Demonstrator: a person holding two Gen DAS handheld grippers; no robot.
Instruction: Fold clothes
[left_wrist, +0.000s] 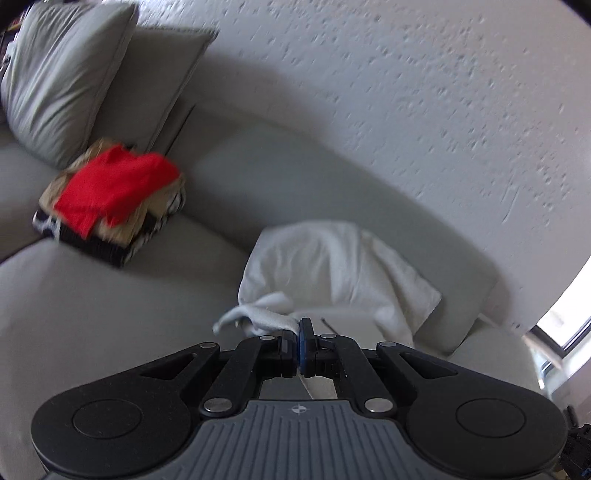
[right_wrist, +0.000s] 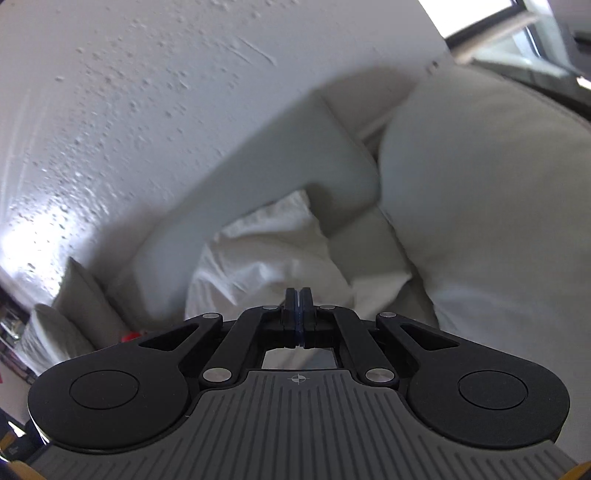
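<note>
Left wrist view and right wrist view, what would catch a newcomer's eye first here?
The red garment on top of a folded pile, far left on the pale sofa, stands out most. Next is the white towel draped against the sofa back, with a corner pinched in the shut jaws of the left gripper. The right gripper is also shut, in front of the same towel.

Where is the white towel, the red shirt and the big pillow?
white towel (left_wrist: 332, 266), left wrist view, on its draped middle.
red shirt (left_wrist: 114, 184), left wrist view, on its centre, atop the folded pile.
big pillow (left_wrist: 62, 74), left wrist view, on its wrinkled front face.
</note>
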